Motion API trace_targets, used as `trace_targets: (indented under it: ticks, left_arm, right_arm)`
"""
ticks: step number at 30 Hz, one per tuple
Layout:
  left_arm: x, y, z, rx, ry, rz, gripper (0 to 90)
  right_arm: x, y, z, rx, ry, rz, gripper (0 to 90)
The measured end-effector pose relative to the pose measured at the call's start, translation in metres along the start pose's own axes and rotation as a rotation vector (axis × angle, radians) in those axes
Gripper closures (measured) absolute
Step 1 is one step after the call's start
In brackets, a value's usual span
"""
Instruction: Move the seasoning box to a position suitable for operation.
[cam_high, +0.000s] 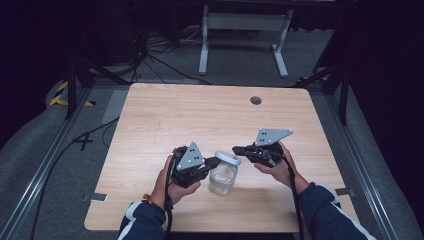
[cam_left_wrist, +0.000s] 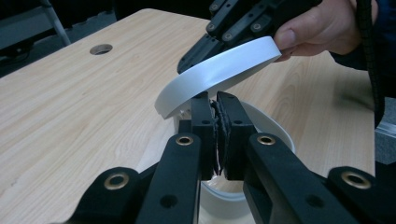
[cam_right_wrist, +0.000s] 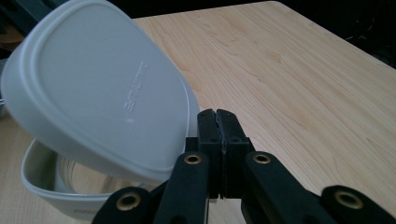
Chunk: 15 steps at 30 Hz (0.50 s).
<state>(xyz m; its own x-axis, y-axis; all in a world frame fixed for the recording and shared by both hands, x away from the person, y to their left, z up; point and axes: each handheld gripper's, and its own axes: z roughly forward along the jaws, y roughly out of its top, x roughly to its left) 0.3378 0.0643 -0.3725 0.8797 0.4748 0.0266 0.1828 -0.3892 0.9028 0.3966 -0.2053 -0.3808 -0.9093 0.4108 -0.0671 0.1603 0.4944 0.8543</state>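
Note:
A clear tub (cam_high: 222, 180) with a white rim stands on the wooden table (cam_high: 190, 115) near its front edge. Its white lid (cam_high: 228, 158) is tilted, raised on one side above the tub. My left gripper (cam_high: 215, 161) is shut on the tub's rim (cam_left_wrist: 273, 128); in the left gripper view the closed jaws (cam_left_wrist: 217, 100) pinch the near wall. My right gripper (cam_high: 236, 149) is shut on the lid's edge, with the lid (cam_right_wrist: 102, 84) slanting up over the open tub (cam_right_wrist: 42, 184). The right gripper (cam_left_wrist: 196, 53) also lies on the lid (cam_left_wrist: 219, 70) in the left gripper view.
A round cable hole (cam_high: 256, 100) sits near the table's far edge. Behind the table stands a white desk frame (cam_high: 240, 30), and cables lie on the grey floor (cam_high: 165, 65). Dark rails run along both sides of the table.

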Motion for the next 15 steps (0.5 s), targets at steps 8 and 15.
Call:
trace_targets:
  ticks: [8,15]
  left_arm:
    - [0.009,0.006,0.007,-0.011,-0.017,-0.020,87.2]
    - [0.015,0.015,0.020,-0.013,-0.044,-0.013,87.6]
  right_arm:
    - [-0.001,-0.006,-0.009,0.025,-0.016,-0.001,90.0]
    - [-0.004,-0.019,-0.023,0.044,-0.037,0.026,90.0]
